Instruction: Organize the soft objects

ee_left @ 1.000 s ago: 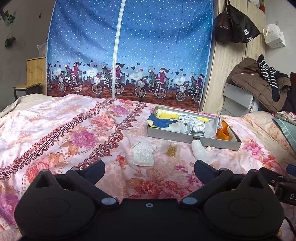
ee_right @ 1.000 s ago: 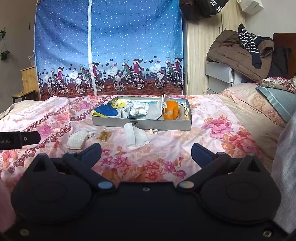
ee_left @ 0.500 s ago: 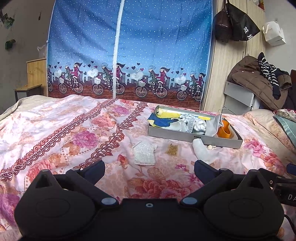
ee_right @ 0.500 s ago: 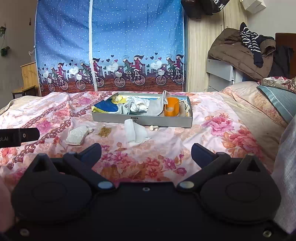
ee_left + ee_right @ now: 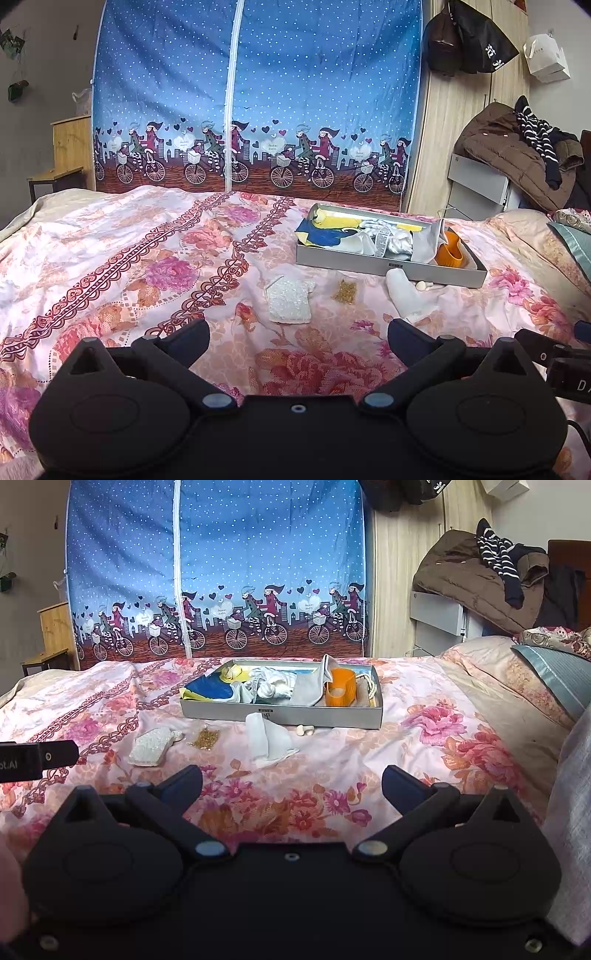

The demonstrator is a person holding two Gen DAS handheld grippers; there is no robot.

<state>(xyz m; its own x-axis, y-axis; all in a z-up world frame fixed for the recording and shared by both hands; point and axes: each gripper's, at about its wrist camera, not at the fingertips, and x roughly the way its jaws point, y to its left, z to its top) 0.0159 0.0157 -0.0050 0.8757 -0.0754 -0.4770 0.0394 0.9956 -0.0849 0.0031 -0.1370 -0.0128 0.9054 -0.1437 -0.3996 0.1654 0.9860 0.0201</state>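
A grey shallow box (image 5: 369,264) (image 5: 280,714) lies on the floral bed, holding blue, yellow, white and grey cloths and an orange piece (image 5: 341,692). In front of it lie a white textured cloth (image 5: 290,299) (image 5: 151,746), a small gold mesh patch (image 5: 345,291) (image 5: 204,739), a white folded cloth (image 5: 406,295) (image 5: 267,740) and a small beige item (image 5: 304,731). My left gripper (image 5: 298,334) is open and empty, above the bed short of the white textured cloth. My right gripper (image 5: 291,781) is open and empty, short of the white folded cloth.
A blue fabric wardrobe (image 5: 255,96) stands behind the bed. A wooden closet with hanging bags (image 5: 465,40) and a pile of jackets (image 5: 517,155) are at the right. Pillows (image 5: 546,664) lie at the right bed end. A small wooden table (image 5: 55,173) is far left.
Both grippers have drifted slightly, so the box and cloths sit a little lower and nearer in view. Both stay open and empty.
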